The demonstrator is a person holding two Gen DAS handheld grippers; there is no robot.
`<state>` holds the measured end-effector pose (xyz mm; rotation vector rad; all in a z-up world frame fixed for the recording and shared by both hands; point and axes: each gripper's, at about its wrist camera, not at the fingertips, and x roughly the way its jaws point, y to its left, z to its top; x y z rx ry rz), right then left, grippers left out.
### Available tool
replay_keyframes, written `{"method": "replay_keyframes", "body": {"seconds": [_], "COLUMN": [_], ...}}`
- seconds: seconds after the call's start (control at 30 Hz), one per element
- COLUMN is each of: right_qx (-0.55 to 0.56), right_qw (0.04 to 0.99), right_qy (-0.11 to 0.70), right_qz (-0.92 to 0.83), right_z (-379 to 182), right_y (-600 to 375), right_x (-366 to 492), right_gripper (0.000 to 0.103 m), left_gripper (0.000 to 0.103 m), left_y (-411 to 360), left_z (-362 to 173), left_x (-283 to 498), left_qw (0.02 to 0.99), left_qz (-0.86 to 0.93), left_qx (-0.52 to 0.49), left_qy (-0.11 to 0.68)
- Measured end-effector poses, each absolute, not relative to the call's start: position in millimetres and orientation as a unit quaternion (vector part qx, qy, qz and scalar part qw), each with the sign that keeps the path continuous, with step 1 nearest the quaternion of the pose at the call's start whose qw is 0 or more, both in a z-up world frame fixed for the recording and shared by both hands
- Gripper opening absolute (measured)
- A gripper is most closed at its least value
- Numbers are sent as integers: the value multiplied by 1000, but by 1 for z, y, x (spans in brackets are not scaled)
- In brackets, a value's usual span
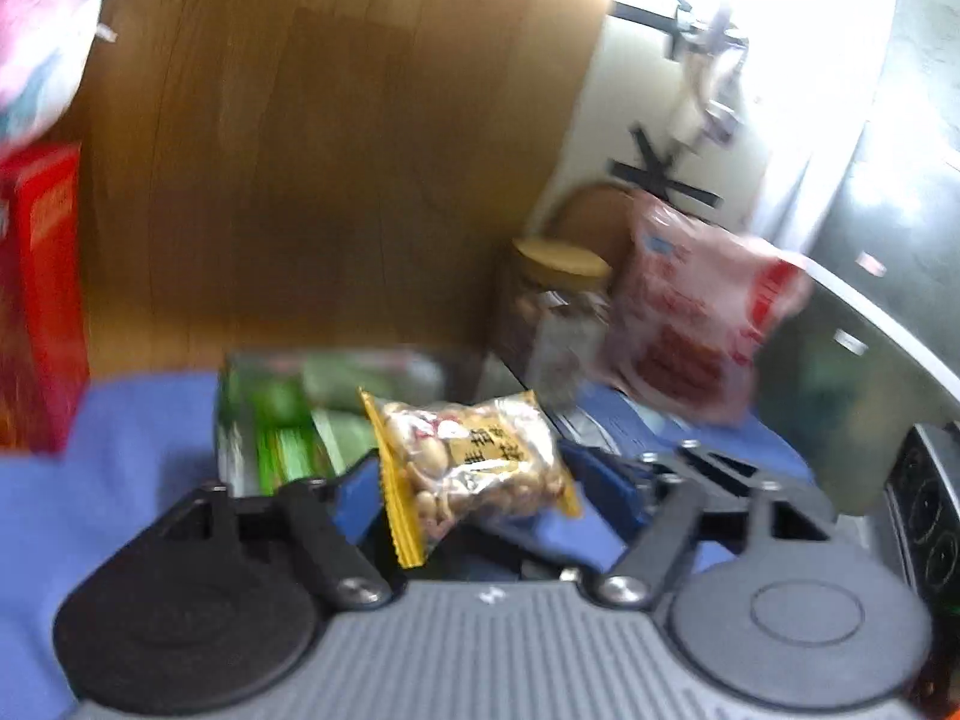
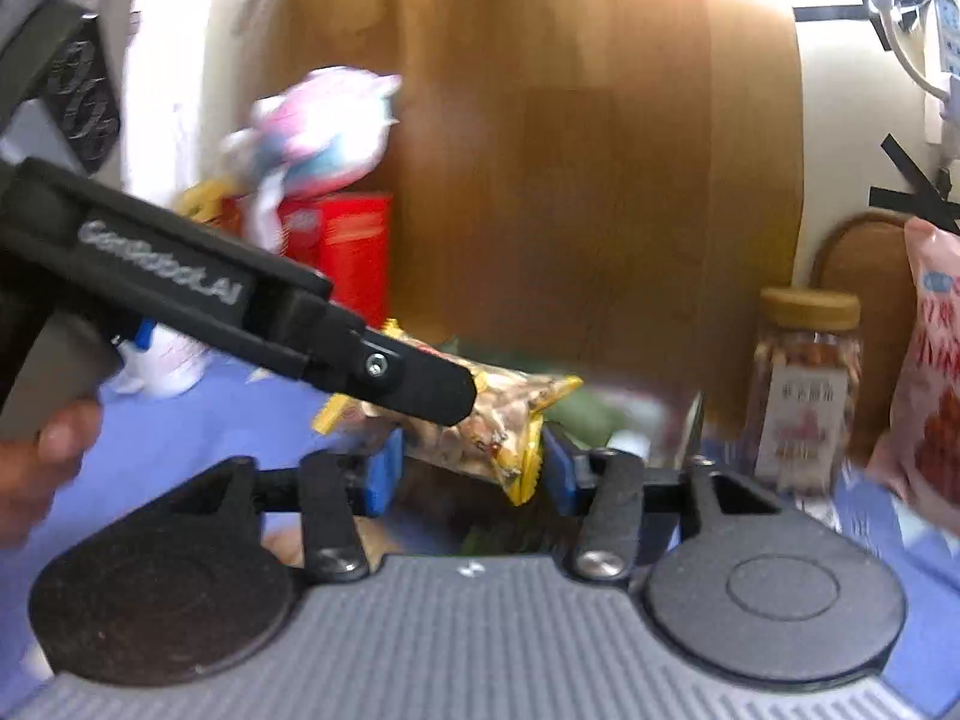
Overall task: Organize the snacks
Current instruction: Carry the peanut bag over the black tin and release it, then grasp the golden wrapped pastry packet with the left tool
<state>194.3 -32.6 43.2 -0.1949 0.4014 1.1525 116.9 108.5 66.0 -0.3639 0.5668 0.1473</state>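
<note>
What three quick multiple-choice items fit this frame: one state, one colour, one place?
1. The jar is:
A. lying on its side
B. upright, lid on
C. upright, lid off

2. The box is:
A. red
B. green
C. white

3. The green packets lie:
A. inside the jar
B. on top of the box
C. in the clear container

Answers:
1 B: the tan lid sits on the standing jar.
2 A: its faces are red in both wrist views.
3 C: the left wrist view shows them within the container's clear walls.
</note>
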Motion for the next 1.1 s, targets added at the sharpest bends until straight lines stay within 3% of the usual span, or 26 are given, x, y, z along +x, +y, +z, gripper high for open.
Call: {"method": "replay_keyframes", "body": {"seconds": [0.1, 0.27, 0.43, 0.47, 0.5, 0.57, 0.6, 0.63, 0.87, 1.03, 1.1], "right_qx": [-66, 29, 1, -28, -55, -101, -116, -117, -91, -74, -84], "right_qw": [827, 712, 650, 647, 645, 658, 664, 666, 702, 719, 717], "right_qy": [219, 337, 379, 370, 363, 340, 329, 329, 346, 341, 333], "right_qz": [513, 615, 659, 666, 670, 665, 662, 658, 616, 601, 607], "right_z": [38, 6, -15, -16, -12, -12, -12, -13, -11, -8, -8], "right_y": [-34, -79, -84, -81, -79, -74, -74, -74, -114, -139, -137], "right_x": [207, 170, 106, 93, 77, 60, 56, 56, 63, 72, 74], "right_gripper": [69, 65, 65, 65, 61, 51, 36, 31, 33, 54, 55], "left_gripper": [74, 82, 83, 78, 65, 58, 56, 56, 66, 76, 76], "left_y": [130, 149, 154, 153, 152, 147, 144, 142, 105, 110, 105], "left_z": [66, 39, -4, -12, -19, -29, -32, -34, -21, -9, -8], "left_x": [113, 21, -31, -35, -37, -45, -46, -45, -4, -27, -38], "left_qw": [929, 929, 903, 899, 894, 889, 886, 883, 902, 901, 899], "left_qz": [117, 121, 130, 131, 128, 135, 131, 119, 102, 110, 102], "left_qx": [-192, -224, -269, -275, -283, -288, -297, -311, -275, -291, -288], "left_qy": [293, 270, 307, 315, 324, 329, 331, 330, 318, 302, 315]}}
